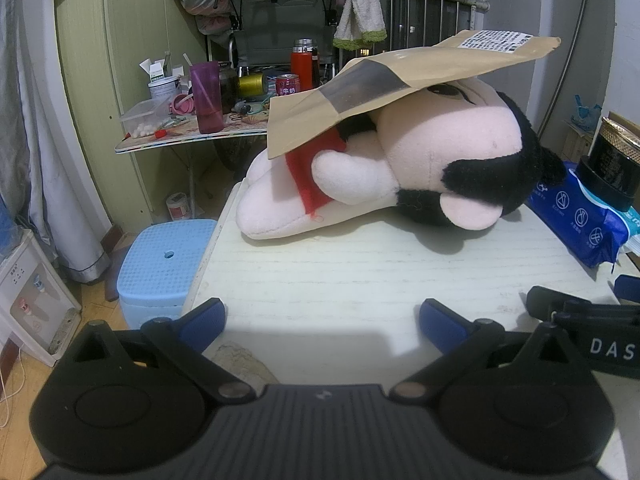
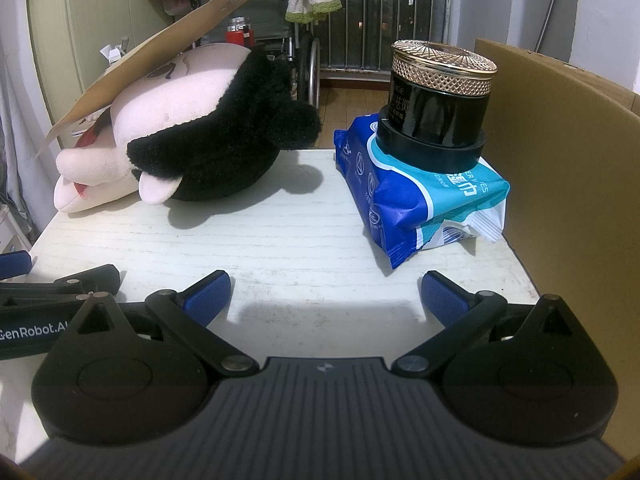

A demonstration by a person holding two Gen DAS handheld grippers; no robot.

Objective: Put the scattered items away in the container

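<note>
Plush toy (image 1: 400,168) lies on the pale table (image 1: 360,272) under a paper pouch (image 1: 392,80); both grippers' fingers spread, empty.

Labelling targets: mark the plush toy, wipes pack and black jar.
plush toy (image 1: 452,140), left wrist view, pink head
wipes pack (image 2: 404,204), right wrist view, blue front
black jar (image 2: 440,112), right wrist view, dark side wall

Both wrist views look low and forward across the table (image 1: 360,272), side by side, sharing the plush toy (image 2: 192,128).
</note>
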